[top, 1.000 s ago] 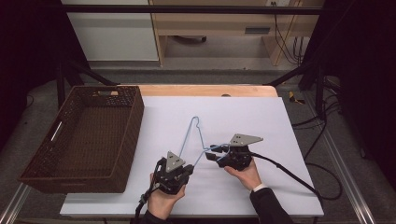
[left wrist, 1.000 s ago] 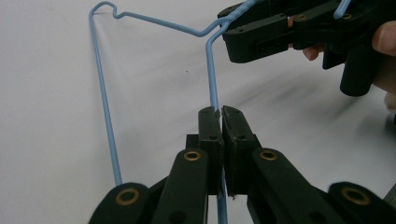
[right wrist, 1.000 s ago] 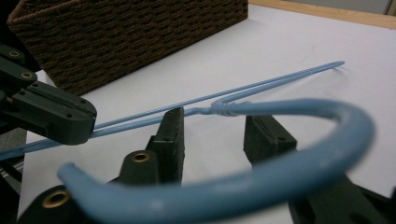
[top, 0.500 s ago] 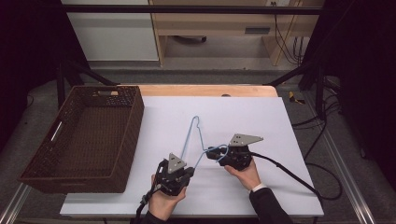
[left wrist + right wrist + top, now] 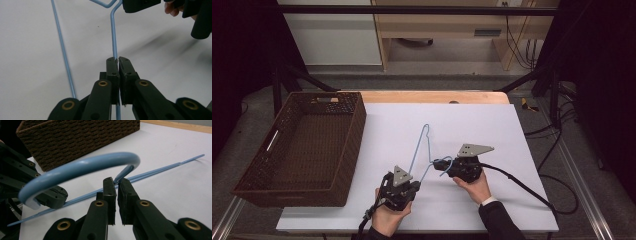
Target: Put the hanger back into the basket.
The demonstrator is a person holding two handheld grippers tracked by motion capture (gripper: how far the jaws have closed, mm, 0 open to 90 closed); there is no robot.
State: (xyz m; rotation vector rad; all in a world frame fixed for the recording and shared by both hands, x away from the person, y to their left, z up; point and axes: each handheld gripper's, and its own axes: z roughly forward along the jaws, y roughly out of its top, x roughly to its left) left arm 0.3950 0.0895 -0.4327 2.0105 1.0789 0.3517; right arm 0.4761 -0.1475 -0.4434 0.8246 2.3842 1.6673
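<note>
I have the thin light-blue wire clothes hanger (image 5: 419, 147) on the white table top (image 5: 512, 130), and both grippers hold it now. My left gripper (image 5: 118, 60) has the jaws fully together on one straight wire run, which goes away in front of its tips; a second wire run lies just to the left of it, apart from the jaws. My right gripper (image 5: 117, 181) has just been closing, and its jaws now pinch the wire at the base of the curved hook (image 5: 82, 166), w/ the hook arching up and over to the left of its tips. In the high view the left gripper (image 5: 404, 186) is near the table's front edge and the right gripper (image 5: 443, 164) is just beside it, so the two grips are near each other on the hanger. The dark brown woven wicker basket (image 5: 312, 145) stands on the far side of the left gripper, well apart from the right one. To do this step well, I think both hands must rise together and level, approx. same speed, so the thin wire does not twist or slip between the pads; the grip on so thin a wire is small. No brand, label or writing can be read on any thing here.
</note>
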